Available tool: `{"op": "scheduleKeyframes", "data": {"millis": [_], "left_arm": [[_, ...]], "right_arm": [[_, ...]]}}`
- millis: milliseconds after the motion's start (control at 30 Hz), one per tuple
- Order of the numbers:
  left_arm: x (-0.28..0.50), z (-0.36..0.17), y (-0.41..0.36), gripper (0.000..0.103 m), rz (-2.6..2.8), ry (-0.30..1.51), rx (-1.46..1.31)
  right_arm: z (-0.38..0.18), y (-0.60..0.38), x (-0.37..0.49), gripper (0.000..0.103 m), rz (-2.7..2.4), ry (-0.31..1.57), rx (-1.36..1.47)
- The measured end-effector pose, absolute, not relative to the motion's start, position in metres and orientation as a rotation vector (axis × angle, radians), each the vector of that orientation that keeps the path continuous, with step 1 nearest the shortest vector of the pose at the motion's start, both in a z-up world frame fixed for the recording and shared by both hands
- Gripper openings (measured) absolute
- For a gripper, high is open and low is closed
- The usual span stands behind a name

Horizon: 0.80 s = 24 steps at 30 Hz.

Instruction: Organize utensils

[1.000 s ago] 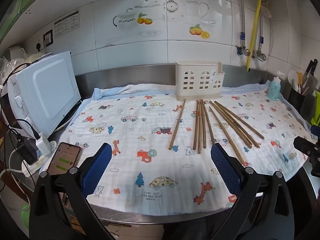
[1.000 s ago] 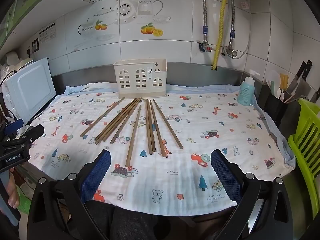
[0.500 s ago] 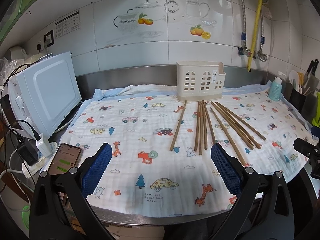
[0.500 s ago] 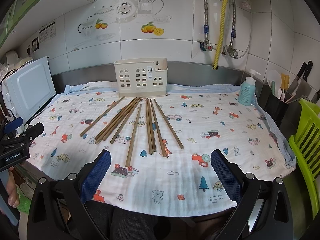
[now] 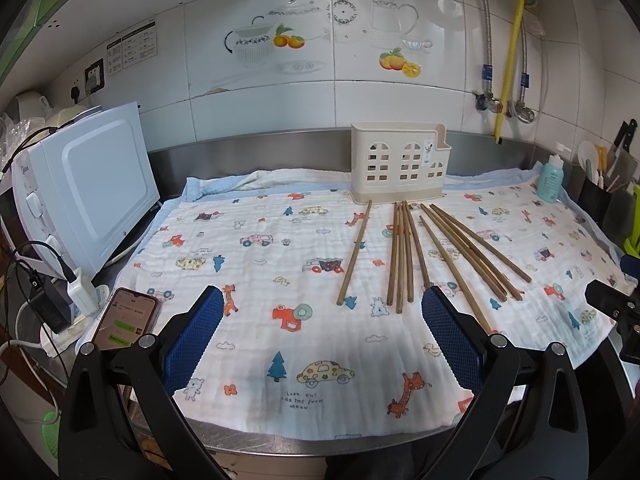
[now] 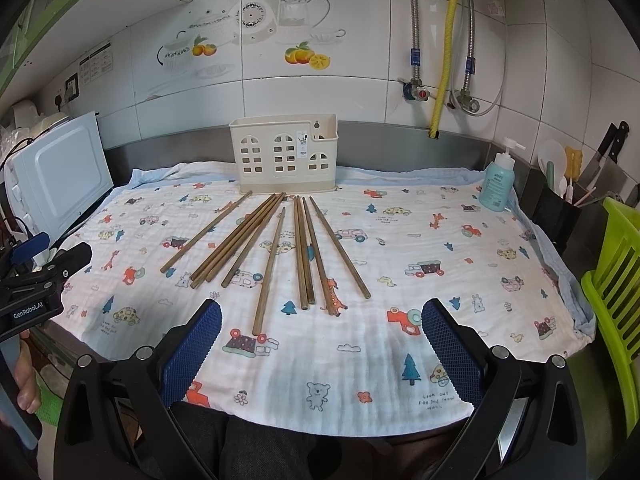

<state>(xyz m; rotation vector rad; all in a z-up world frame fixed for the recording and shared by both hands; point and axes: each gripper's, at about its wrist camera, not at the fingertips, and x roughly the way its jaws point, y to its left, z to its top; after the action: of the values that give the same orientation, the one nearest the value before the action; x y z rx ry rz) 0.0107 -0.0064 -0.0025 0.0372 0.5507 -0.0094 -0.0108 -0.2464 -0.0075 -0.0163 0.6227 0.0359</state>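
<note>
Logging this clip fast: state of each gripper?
Left gripper: open, holding nothing.
Right gripper: open, holding nothing.

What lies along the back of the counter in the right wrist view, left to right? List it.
White microwave → cream utensil caddy → blue pump bottle → black holder with kitchen tools → green chair.

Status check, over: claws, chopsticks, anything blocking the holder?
Left claw open, empty. Right claw open, empty. Chopsticks loose on cloth. Holder unobstructed.
</note>
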Motion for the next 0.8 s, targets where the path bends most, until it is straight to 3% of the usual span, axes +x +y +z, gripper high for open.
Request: {"op": "scheduleKeyframes", "data": {"millis": [800], "left_arm": [[0.036,-0.005,-0.005,0.098,-0.022,0.557,0.066]], "right_arm": [[-0.015,-0.25,0.01,0.097,0.048,0.628,-0.016]]}}
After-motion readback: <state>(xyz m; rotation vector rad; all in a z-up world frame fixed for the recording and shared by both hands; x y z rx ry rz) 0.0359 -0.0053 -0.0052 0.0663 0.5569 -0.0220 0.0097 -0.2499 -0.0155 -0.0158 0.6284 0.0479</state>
